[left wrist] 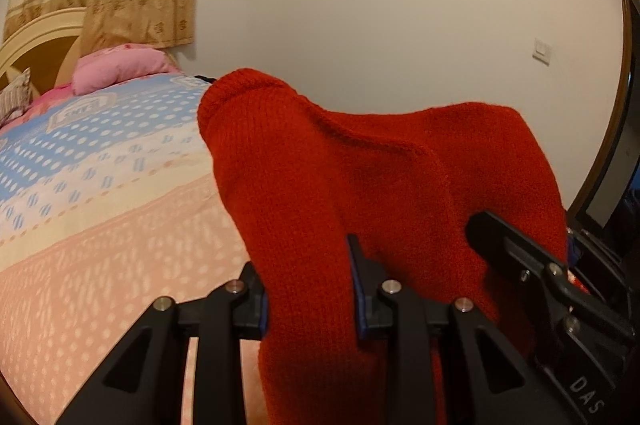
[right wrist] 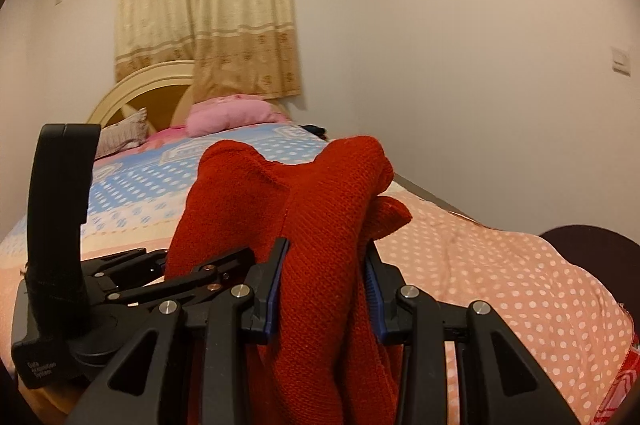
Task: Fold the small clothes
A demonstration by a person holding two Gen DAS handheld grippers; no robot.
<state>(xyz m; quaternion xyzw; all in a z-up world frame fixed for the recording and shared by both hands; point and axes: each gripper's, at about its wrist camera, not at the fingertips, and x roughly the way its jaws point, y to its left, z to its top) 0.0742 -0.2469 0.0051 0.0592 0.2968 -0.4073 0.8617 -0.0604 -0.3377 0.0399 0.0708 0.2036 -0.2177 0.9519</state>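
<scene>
Over the dotted bed I hold the red knit lifted, left gripper and right gripper each clamped on a bunch of it, so I should lower both hands evenly, keeping the edge tight and straight.

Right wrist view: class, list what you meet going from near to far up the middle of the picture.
right hand-held gripper → red knitted garment → polka-dot bedspread → pink pillow → headboard → curtain
</scene>
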